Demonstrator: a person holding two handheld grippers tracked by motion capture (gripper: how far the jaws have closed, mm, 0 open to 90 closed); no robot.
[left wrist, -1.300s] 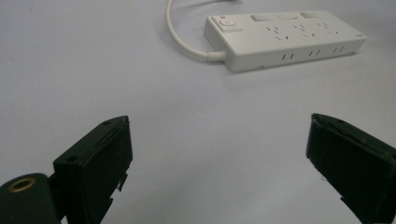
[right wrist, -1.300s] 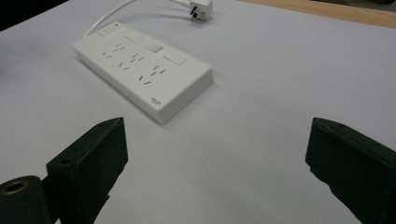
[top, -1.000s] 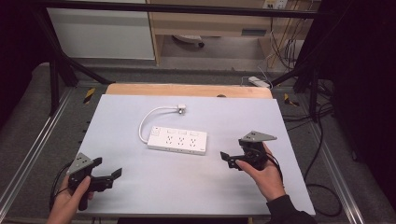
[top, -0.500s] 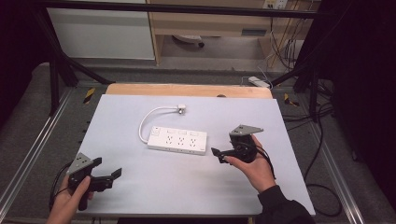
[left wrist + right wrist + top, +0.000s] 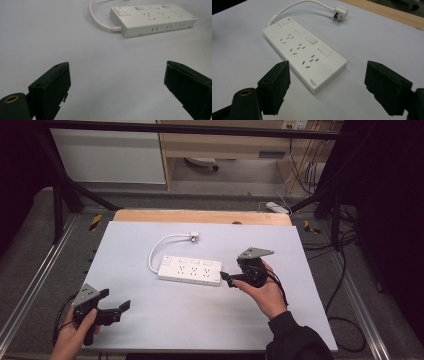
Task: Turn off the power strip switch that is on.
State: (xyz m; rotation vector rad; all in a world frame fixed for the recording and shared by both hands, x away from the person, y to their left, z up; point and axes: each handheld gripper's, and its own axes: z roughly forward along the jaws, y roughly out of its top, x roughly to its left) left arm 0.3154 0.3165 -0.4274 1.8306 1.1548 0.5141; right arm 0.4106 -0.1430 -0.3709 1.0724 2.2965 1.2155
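Note:
A white power strip [image 5: 190,270] lies mid-table on the pale mat, its cable looping back to a white plug [image 5: 194,238]. My right gripper [image 5: 226,279] is held just off the strip's right end and points left at it. In the right gripper view its jaws [image 5: 327,75] are apart and have just been closing a little; the strip's near end [image 5: 304,50] lies ahead of them, with no pad touching it. My left gripper [image 5: 115,300] rests near the front left corner, open and holding nothing. In the left gripper view [image 5: 117,72] the strip [image 5: 152,20] is far off.
A wooden board [image 5: 200,216] runs along the table's far edge. Metal rails flank both sides. Another white power strip [image 5: 276,207] and loose cables [image 5: 345,320] lie on the floor at the right. Bare mat [image 5: 200,325] spreads between the two hands.
My right gripper has moved left across the mat, up to the right end of the power strip. The left gripper has stayed where it was.

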